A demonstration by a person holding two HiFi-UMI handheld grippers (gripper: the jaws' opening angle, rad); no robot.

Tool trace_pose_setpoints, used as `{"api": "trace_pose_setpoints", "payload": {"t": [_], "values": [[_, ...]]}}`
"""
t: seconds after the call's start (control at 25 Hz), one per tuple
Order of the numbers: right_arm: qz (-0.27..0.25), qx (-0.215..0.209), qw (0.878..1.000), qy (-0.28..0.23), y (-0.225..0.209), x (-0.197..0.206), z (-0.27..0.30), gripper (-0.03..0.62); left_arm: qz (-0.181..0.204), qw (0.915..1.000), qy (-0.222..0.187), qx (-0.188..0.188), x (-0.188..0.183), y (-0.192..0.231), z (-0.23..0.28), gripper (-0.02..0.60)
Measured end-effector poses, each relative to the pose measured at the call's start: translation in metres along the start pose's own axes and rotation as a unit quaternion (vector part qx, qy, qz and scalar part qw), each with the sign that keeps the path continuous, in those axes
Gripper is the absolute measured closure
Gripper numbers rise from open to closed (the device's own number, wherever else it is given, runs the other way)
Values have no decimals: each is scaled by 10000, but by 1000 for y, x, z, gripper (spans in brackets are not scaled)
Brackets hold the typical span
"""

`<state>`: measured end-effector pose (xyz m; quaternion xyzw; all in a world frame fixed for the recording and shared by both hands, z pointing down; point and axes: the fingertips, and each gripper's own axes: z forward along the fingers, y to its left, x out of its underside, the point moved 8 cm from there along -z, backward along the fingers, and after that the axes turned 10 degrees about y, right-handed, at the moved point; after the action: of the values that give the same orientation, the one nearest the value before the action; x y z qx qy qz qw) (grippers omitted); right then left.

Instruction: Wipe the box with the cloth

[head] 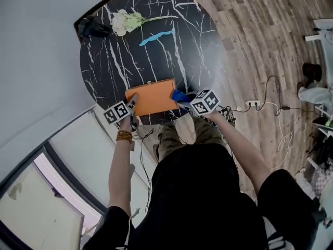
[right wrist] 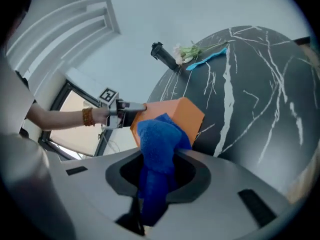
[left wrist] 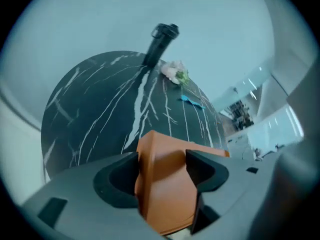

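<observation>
A flat orange box [head: 151,97] lies at the near edge of the round black marble table [head: 114,61]. My left gripper [head: 133,102] sits at the box's near left corner. In the left gripper view the orange box [left wrist: 162,184] fills the gap between both pads, which press on it. My right gripper [head: 183,104] is at the box's right end, shut on a blue cloth [head: 180,95]. In the right gripper view the cloth [right wrist: 157,139] bunches out of the jaws and rests against the box [right wrist: 187,111]; the left gripper [right wrist: 131,108] grips the far corner.
White flowers [head: 126,21], a light blue strip [head: 156,37] and a black object [head: 93,27] lie at the table's far side. A power strip with cables [head: 253,103] lies on the wooden floor to the right. A window runs along the left.
</observation>
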<state>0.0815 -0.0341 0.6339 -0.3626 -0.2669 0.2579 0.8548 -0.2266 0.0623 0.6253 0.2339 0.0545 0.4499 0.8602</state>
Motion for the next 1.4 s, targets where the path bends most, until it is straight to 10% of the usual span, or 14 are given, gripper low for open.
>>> {"api": "trace_pose_setpoints", "payload": {"t": [0.08,0.24,0.36,0.48,0.6,0.84,1.04,1.4], "values": [[-224,215,9994,-157,3,19,-2,509,1167,9903,220,-716,-29,-20,-3,285],[-847,970,9915,-192,-10,44,-9,509,3663,9090,1323,-1484,-22,-93,-1,322],[-1325,685,9888,-8,-11,34,8,508,3949,8820,2406,-902,23,-133,29,320],[-1415,760,9870,-3,-27,7,14,510,4268,8573,2605,-1227,35,-140,39,370],[-1496,1067,9829,-133,-61,-37,4,510,4151,8648,2513,-1289,30,-137,41,414],[-2341,864,9672,466,-40,-33,1,513,4581,8345,2504,-1762,39,-142,44,405],[-2116,654,9743,404,3,26,23,514,4626,8342,2318,-1906,36,-138,40,403],[-1868,1438,9716,214,-53,-57,4,514,4670,8322,2327,-1875,43,-143,44,403]]}}
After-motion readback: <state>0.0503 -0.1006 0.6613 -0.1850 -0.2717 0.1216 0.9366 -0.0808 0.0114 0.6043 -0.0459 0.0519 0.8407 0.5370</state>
